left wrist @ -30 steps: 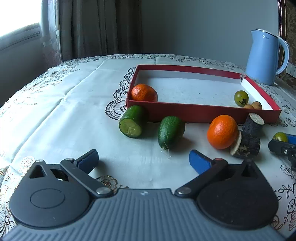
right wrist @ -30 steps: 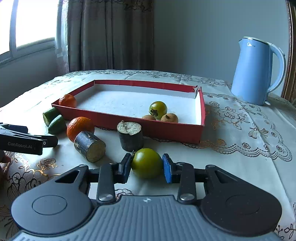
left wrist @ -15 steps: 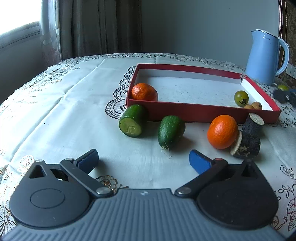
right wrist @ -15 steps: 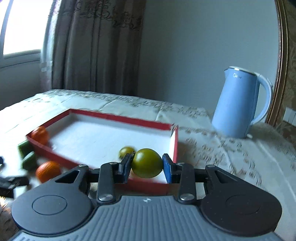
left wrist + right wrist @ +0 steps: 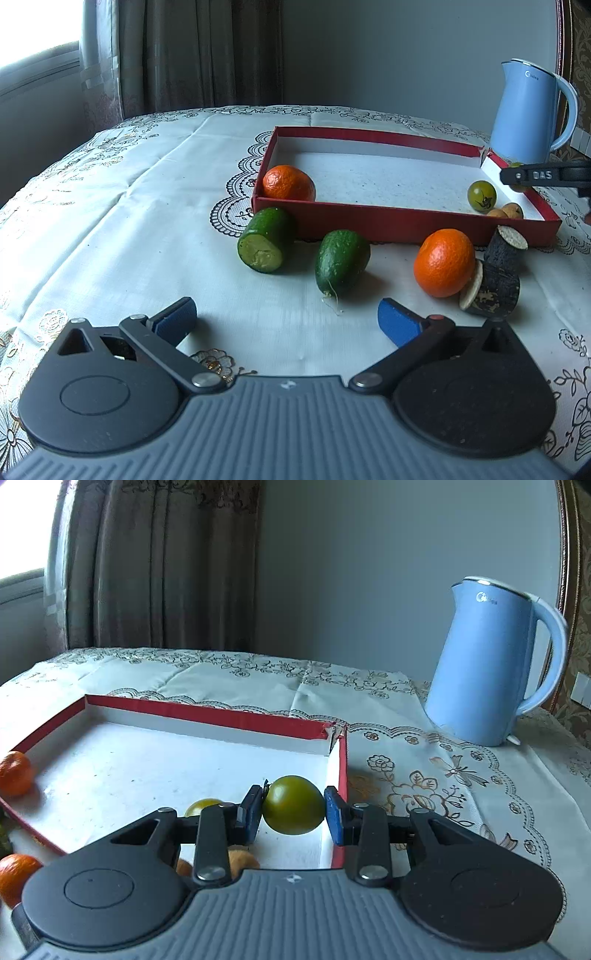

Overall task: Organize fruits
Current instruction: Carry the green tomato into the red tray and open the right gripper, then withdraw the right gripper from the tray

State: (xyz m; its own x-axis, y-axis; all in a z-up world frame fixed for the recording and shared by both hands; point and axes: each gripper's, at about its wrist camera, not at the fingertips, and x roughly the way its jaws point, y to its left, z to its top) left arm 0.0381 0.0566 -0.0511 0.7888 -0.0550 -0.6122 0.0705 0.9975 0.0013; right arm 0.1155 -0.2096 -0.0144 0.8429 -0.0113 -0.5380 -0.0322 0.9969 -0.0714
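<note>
my right gripper (image 5: 293,806) is closed on a green tomato (image 5: 293,805), above the right corner of the red box (image 5: 207,714). my left gripper (image 5: 286,319) waits open, holding nothing. if i release too near the wall, the tomato may roll out.

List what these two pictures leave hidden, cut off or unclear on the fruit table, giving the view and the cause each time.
- Right wrist view: the small brown fruits are half hidden behind the right hand-held gripper, which is shut on a green tomato.
- Right wrist view: the orange outside the red box is cut by the left edge.
- Left wrist view: that held tomato is almost wholly covered by the gripper's finger.
- Both views: the kettle logo is too small to read.
</note>
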